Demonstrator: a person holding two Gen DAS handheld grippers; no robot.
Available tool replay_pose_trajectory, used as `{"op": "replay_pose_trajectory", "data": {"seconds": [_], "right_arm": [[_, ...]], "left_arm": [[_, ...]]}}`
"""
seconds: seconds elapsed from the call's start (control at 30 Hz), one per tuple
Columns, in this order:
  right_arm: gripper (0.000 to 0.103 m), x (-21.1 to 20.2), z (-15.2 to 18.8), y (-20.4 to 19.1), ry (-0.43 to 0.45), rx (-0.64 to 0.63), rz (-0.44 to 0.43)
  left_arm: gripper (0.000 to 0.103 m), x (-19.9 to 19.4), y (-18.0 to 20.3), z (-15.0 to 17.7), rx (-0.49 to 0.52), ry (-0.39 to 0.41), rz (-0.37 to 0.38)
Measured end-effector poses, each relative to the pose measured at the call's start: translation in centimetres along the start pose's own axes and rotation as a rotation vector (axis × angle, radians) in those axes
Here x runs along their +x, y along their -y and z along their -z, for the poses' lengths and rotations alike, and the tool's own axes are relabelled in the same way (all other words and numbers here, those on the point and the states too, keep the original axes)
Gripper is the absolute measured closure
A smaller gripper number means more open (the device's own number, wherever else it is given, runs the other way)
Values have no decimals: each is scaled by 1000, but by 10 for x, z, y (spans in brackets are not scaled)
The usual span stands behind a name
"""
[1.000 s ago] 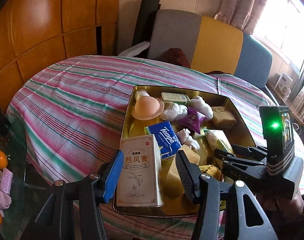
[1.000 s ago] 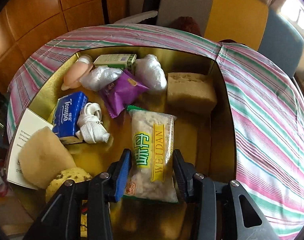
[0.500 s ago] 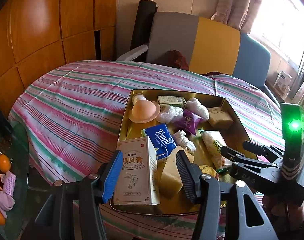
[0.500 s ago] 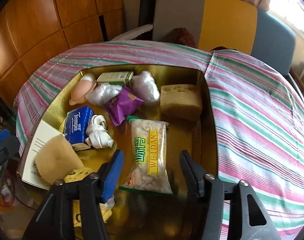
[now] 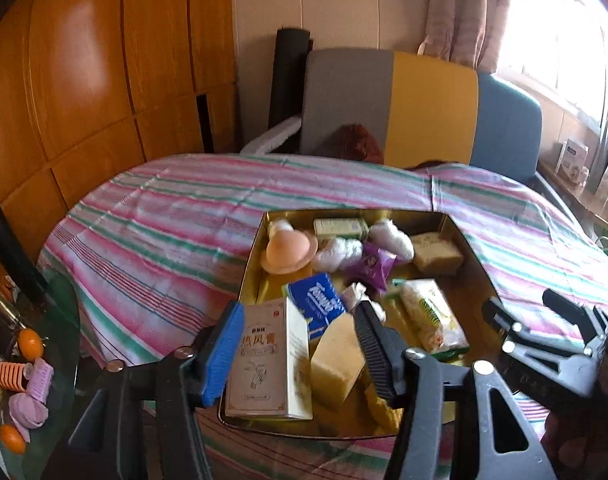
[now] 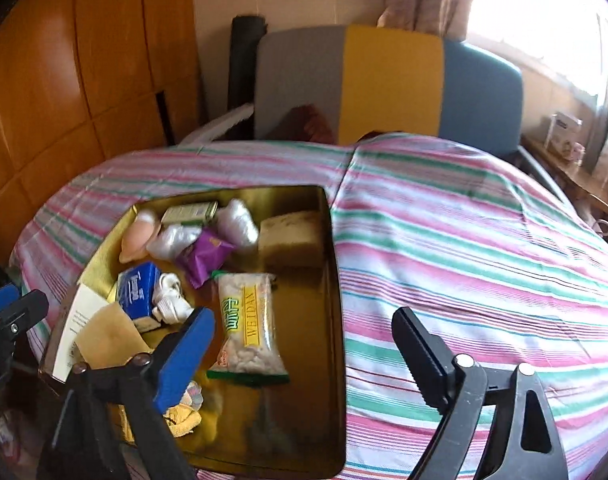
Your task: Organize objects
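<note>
While both grippers hang above the near end of the gold tin tray (image 6: 338,320), neither holds anything: the left gripper (image 5: 300,352) has its jaws well spread over the white carton (image 5: 264,360) and the yellow sponge wedge (image 5: 336,360), touching neither so far as can be told; the right gripper (image 6: 304,344) has its jaws wide apart, the blue pad over the tray's near left, the black one over the striped tablecloth (image 6: 464,240). Tray contents: Weidan snack packet (image 6: 246,328), lying flat at centre right; blue Tempo tissue pack (image 6: 138,290); white rolled cloth (image 6: 170,298) just beside it; purple sachet (image 6: 204,256); brown sponge block (image 6: 292,238) at the far right corner; peach silicone item (image 6: 138,238); small green box (image 6: 190,212) against the far wall.
</note>
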State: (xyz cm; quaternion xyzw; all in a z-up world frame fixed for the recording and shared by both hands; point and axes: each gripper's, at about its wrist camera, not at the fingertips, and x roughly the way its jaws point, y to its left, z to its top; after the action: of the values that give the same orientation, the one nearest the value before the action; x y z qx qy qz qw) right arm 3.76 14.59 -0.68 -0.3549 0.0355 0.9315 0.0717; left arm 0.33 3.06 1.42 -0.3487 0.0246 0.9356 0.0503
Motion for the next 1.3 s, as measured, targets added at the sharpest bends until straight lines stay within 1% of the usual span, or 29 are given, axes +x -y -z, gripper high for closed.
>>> {"op": "replay_pose_trajectory", "data": {"seconds": [0.07,0.17,0.23,0.4,0.53,0.63,0.77,0.83,0.87,0.97,1.0,1.07,1.3], "right_arm": [[11,-3,2,-1,7,-10,7],[11,-4,6,0,0,-2,-6],[11,-5,8,0,0,-2,-9],[11,-7,11,0,5,-3,-17],[11,-11,10,0,18,-1,-22],[11,-14,10,-2,27,-4,-25],[11,-17,9,-4,34,-9,-28],[11,-18,8,-5,37,-12,-24],[11,-18,8,-5,38,-12,-23],[10,-20,6,-7,43,-16,-20],[10,-20,6,-8,44,-18,-19],[10,-20,4,-10,46,-25,-20],[9,-20,0,-18,49,-47,-27]], "left_arm": [[32,-4,1,-1,-4,19,-2],[32,-7,6,-3,1,29,-36],[32,-8,11,-3,8,32,-76],[32,-14,14,-2,19,72,-109],[32,-13,13,0,9,66,-81],[32,-11,14,1,9,46,-62],[34,-9,15,2,12,42,-52],[37,-9,15,3,15,42,-52],[40,-9,14,3,14,41,-53],[42,-5,11,4,-1,25,-45],[45,-5,10,4,-2,24,-48],[48,-5,8,5,-5,29,-50],[52,-3,1,4,-15,24,-51]]}}
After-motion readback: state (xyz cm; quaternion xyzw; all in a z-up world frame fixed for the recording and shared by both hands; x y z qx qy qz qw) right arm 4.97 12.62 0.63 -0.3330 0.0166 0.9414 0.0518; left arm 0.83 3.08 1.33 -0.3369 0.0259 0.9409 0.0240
